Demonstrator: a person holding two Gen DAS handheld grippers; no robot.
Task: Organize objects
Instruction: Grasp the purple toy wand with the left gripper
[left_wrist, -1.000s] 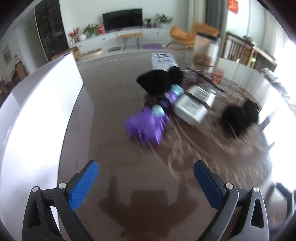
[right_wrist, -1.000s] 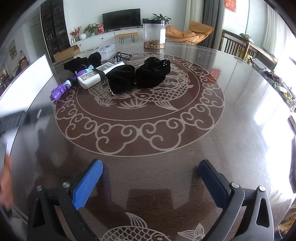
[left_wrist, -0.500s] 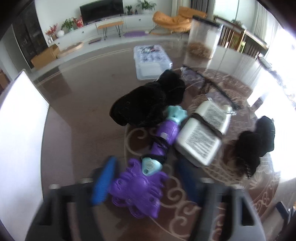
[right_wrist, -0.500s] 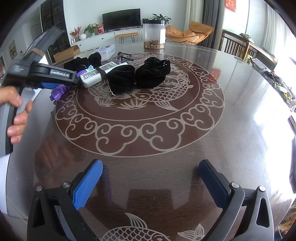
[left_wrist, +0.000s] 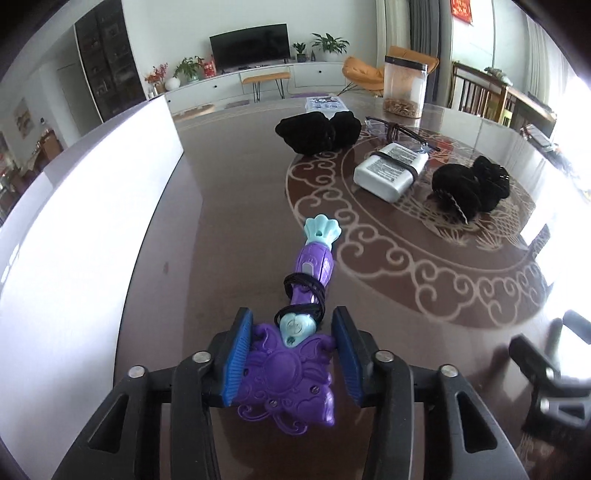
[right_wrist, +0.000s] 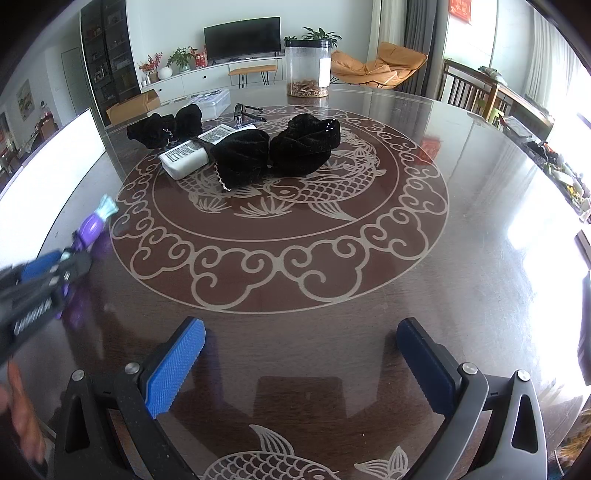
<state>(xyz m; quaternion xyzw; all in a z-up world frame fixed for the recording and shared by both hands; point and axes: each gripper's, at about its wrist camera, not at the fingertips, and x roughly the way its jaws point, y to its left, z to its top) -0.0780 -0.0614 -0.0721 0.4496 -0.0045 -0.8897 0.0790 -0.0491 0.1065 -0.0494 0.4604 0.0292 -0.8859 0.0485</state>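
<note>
Left gripper (left_wrist: 291, 363) clamps the purple toy wand (left_wrist: 291, 369); right gripper (right_wrist: 301, 363) gapes above the patterned table (right_wrist: 332, 258).

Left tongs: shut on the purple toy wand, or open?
Shut on it: both blue pads of the left tongs press the purple toy wand at its ornate head.

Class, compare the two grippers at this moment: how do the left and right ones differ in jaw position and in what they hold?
The left gripper has its jaws closed in on the purple toy wand; the right gripper has its jaws spread wide. The left one grips the wand's ornate end; the right one holds nothing, only the table showing between its fingers. Both have blue ribbed pads on black fingers.
</note>
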